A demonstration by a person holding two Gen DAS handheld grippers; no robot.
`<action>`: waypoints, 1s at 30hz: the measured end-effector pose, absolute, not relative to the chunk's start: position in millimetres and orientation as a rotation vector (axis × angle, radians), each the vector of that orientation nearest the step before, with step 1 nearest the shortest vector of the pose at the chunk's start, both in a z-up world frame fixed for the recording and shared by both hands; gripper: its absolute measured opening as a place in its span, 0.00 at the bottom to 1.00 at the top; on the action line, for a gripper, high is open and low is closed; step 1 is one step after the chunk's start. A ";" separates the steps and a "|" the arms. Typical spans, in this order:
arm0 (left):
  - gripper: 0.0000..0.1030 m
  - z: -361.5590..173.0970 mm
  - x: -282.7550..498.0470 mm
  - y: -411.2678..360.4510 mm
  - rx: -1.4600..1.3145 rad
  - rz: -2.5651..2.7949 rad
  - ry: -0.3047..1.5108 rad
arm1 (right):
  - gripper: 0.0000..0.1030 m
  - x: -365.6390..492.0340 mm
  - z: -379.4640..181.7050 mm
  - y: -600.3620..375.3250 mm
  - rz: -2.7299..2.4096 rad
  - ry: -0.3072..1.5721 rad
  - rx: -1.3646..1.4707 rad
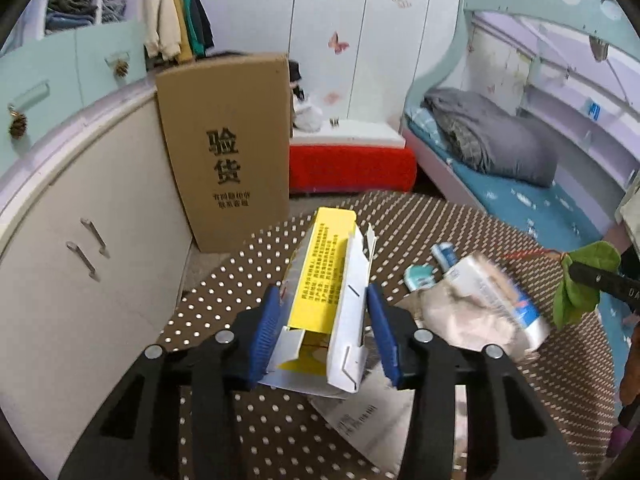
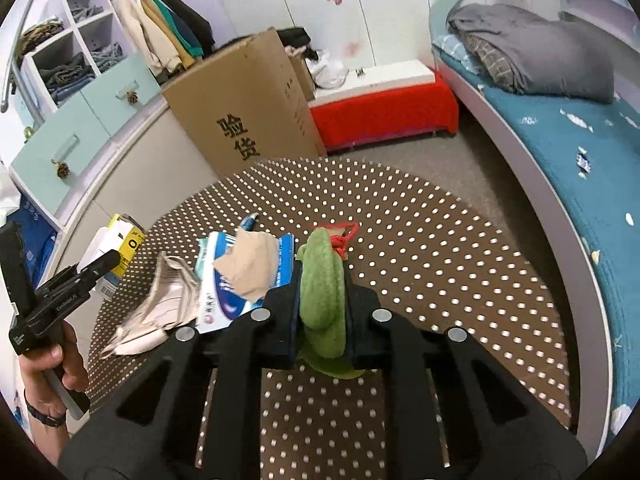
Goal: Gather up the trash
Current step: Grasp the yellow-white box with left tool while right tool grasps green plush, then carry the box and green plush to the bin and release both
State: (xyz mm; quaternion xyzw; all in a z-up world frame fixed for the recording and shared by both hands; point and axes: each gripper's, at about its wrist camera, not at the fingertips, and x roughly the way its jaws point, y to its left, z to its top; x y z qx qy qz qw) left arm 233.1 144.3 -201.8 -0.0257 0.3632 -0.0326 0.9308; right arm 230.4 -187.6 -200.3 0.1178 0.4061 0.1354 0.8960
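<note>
A yellow and white carton (image 1: pixel 320 272) with open end flaps sits between the blue pads (image 1: pixel 266 324) of my left gripper (image 1: pixel 324 304), which press its two long sides. In the right wrist view the same carton (image 2: pixel 124 240) shows at the left, beside the left gripper (image 2: pixel 100 264). My right gripper (image 2: pixel 323 284) is shut on a folded green leaf (image 2: pixel 320 256) tied with red string (image 2: pixel 340 236). From the left wrist view the leaf (image 1: pixel 584 284) hangs at the far right. Both are above a round brown dotted table (image 2: pixel 440 280).
Crumpled beige paper (image 1: pixel 452 316), a blue and white packet (image 1: pixel 500 292), small teal items (image 1: pixel 418 276) and a white slip (image 1: pixel 360 412) lie on the table. A tall cardboard box (image 1: pixel 228 148), cabinets (image 1: pixel 80 260), a red-covered bench (image 1: pixel 352 168) and a bed (image 1: pixel 500 184) surround it. A hand (image 2: pixel 60 360) holds the left gripper.
</note>
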 end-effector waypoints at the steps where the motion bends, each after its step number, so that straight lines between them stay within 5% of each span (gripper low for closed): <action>1: 0.43 -193.1 225.2 142.4 -0.061 -0.066 0.722 | 0.16 224.9 -194.4 -191.0 0.281 0.828 0.245; 14: 0.43 -115.8 153.9 71.5 -0.105 -0.189 0.560 | 0.16 163.8 -122.0 -236.1 0.273 0.664 0.245; 30: 0.43 -91.8 134.6 -71.7 -0.112 -0.444 0.570 | 0.16 103.4 -80.7 -352.8 0.145 0.523 0.337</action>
